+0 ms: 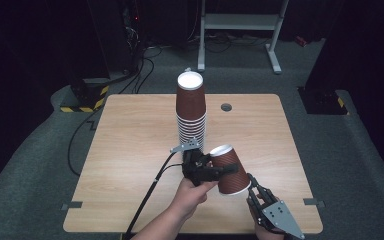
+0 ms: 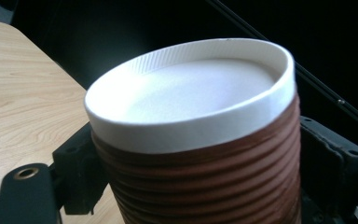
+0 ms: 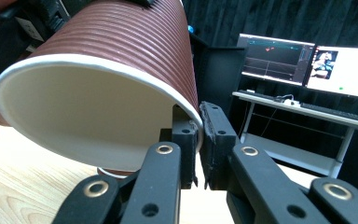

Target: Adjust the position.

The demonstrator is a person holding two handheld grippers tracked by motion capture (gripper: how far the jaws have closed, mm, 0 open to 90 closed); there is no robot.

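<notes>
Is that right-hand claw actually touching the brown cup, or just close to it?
Touching. In the right gripper view, the right gripper pinches the cup at its white rim, one jaw inside the mouth and one outside.

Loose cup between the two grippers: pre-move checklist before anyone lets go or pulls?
1. Left gripper clamped across the loose cup's ribbed wall: ok, a jaw sits on each side in the left gripper view.
2. Right gripper pinching the cup's open rim: ok, the rim runs between its jaws.
3. Cup free of the stack: ok, it is held tilted beside it, apart.
4. Cup clear of the table: cannot tell.
5. Stack upright, closed end up: ok.
6. Wall crushed under the left jaws: cannot tell, the contact spots are hidden.
</notes>
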